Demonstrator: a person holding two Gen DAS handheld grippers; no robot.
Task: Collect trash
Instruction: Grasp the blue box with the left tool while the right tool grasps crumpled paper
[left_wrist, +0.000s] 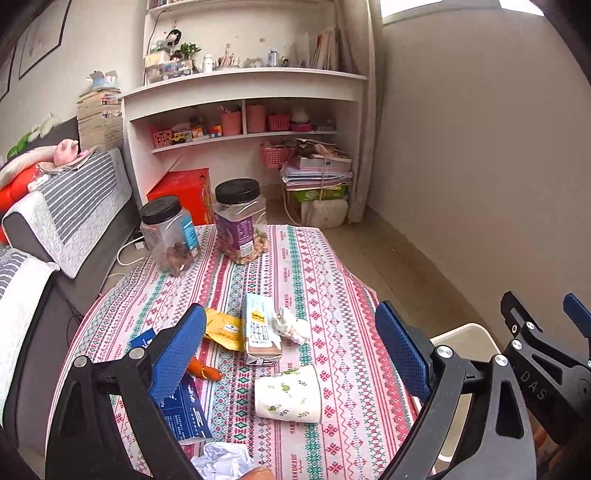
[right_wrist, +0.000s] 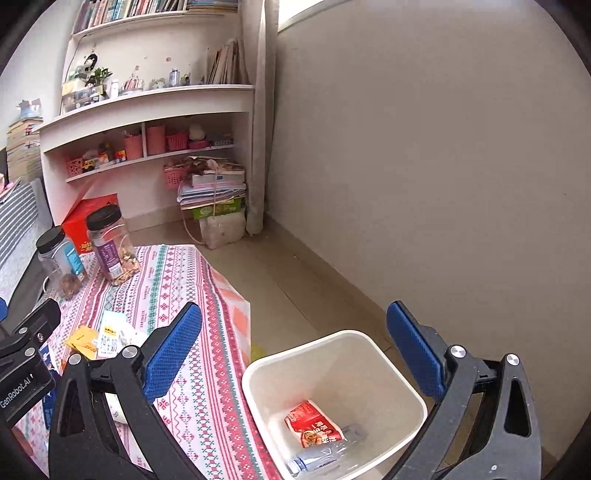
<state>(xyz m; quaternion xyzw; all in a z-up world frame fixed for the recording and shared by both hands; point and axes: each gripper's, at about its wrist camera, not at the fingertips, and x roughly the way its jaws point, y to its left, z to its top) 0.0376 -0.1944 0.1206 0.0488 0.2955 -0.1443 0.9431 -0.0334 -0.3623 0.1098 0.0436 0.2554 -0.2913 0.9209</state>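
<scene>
On the patterned tablecloth lie a milk carton, a yellow wrapper, a crumpled tissue, a tipped paper cup, an orange piece, a blue box and crumpled white paper. My left gripper hovers above them, open and empty. My right gripper is open and empty above the white bin beside the table. A red packet and a plastic bottle lie in the bin. The right gripper also shows at the left wrist view's right edge.
Two black-lidded snack jars stand at the table's far end. A striped sofa runs along the left. Behind are a red box, white shelves and stacked papers. A bare wall closes the right side.
</scene>
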